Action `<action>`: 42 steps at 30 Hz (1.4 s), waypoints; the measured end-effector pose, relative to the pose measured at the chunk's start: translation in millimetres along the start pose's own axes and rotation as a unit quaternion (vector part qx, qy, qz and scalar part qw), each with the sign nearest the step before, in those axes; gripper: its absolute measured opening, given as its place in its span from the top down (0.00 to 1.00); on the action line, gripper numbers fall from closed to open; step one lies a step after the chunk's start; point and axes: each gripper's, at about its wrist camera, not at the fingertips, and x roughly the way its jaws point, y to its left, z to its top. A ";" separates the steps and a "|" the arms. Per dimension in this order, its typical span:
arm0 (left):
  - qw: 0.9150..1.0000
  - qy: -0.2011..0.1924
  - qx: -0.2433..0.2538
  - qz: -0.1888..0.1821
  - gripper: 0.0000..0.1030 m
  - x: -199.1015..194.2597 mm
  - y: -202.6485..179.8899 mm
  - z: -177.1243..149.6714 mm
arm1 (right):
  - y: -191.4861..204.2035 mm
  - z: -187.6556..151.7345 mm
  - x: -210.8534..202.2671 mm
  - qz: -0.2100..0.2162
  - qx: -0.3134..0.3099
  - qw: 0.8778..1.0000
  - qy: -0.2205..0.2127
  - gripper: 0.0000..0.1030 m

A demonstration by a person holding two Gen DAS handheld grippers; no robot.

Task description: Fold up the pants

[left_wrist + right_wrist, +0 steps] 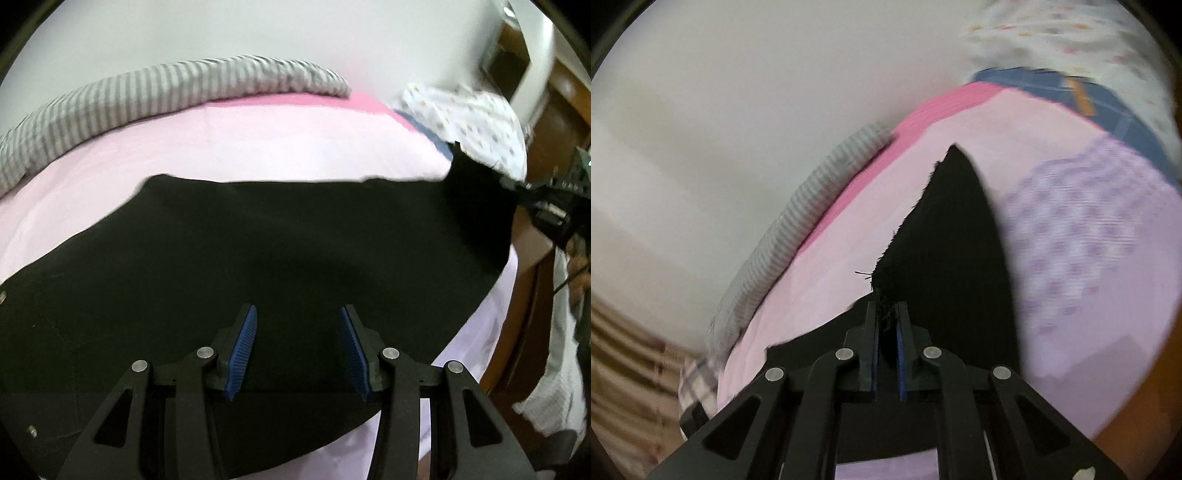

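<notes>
Right claw (pixel 886 314) pinches black pants (pixel 945 251); left claw (pixel 298 325) gapes, holding nothing

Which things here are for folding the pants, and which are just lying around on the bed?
For the job: black pants, right gripper pinching their edge, left gripper open above them.

Lying about: striped blanket, spotted white cloth, blue checked fabric.

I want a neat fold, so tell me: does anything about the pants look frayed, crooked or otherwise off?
The black pants show a ragged, fuzzy edge with a loose thread where the right gripper pinches them. The left gripper hangs open above the cloth, holding nothing. Otherwise the pants lie fairly flat on the pink sheet.
</notes>
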 end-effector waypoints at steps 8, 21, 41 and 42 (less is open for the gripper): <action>0.996 -0.031 -0.078 0.012 0.53 -37.0 66.4 -11.1 | 107.2 -50.6 76.9 0.076 -0.087 0.987 0.112 0.92; 0.993 -0.038 -0.114 -0.001 0.53 -40.7 89.3 -26.4 | 144.0 -133.1 136.0 0.025 -0.187 0.952 0.242 0.92; 0.971 0.042 -0.150 -0.181 0.50 -13.9 62.4 -6.3 | 150.6 -145.9 110.2 0.043 -0.238 0.945 0.222 0.91; 0.967 0.052 -0.158 -0.195 0.50 -9.0 60.6 -3.7 | 150.8 -145.7 109.0 0.044 -0.239 0.945 0.220 0.91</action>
